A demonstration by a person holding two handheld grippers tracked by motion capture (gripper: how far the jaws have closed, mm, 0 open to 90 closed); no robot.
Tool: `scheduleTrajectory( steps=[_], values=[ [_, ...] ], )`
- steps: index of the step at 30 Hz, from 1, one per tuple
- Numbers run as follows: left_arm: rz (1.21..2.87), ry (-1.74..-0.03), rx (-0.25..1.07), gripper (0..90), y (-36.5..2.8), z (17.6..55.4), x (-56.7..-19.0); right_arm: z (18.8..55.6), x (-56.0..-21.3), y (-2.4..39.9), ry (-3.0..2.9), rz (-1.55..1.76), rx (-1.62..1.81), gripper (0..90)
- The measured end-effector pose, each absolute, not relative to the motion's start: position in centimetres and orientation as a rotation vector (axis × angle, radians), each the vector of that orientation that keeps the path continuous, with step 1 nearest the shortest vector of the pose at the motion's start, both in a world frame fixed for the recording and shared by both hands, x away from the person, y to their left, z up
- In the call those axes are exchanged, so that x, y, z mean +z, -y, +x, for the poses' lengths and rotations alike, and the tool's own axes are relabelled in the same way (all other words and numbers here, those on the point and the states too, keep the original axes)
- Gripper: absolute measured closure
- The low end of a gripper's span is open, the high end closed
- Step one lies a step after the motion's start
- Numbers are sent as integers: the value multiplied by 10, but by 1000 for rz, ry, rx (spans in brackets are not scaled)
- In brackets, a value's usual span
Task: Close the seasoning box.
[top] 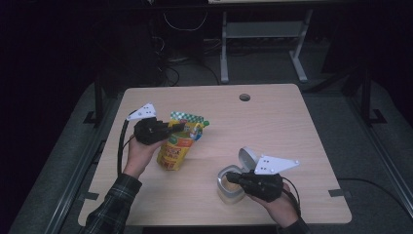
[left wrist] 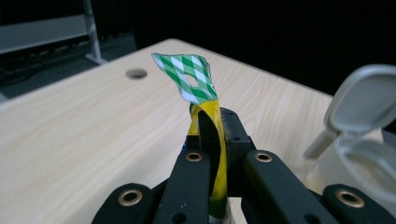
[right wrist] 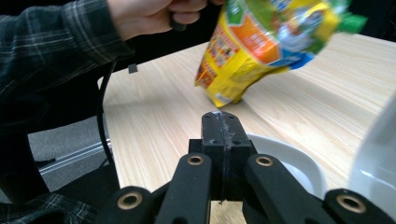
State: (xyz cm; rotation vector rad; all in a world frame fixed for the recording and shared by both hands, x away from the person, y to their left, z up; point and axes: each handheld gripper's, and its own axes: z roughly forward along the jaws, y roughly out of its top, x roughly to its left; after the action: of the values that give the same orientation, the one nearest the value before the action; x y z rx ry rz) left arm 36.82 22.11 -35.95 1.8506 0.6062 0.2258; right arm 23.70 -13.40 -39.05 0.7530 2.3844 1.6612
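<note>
On the table [top: 272, 122], well left of centre, a yellow snack bag [top: 176, 146] stands tilted, its bottom corner touching the wood and its green-checked top [left wrist: 189, 77] held up. The left gripper [top: 176, 127] has its jaws closed on the bag's upper edge, just under that checked strip; the left gripper view shows the yellow film pinched flat between them. Held by the top like this, the bag hangs with its mouth upward, so the contents should stay in until it is tipped.

Near the front right sits a small white container [top: 230, 187] with its hinged lid [top: 246, 158] swung open and standing behind it, which leaves the mouth free to take a pour. The right gripper [top: 233, 178] rests at the container's rim, its jaws closed together; they look to be on the rim to steady it, though the grip itself I cannot tell for sure. Bag and container are apart, bare wood between them.
</note>
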Motion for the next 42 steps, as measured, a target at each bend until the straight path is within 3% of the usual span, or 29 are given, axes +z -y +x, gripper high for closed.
scheduleTrajectory(
  steps=[13,32,42],
  values=[
    [1763,-644,260,886,-273,327,-367,235,-395,141,-2399,763,1657,898],
    [1784,-682,278,879,-303,291,-377,231,-399,157,-2397,782,1650,898],
    [1828,-692,283,796,-309,277,-382,227,-401,168,-2387,799,1639,898]
  ],
)
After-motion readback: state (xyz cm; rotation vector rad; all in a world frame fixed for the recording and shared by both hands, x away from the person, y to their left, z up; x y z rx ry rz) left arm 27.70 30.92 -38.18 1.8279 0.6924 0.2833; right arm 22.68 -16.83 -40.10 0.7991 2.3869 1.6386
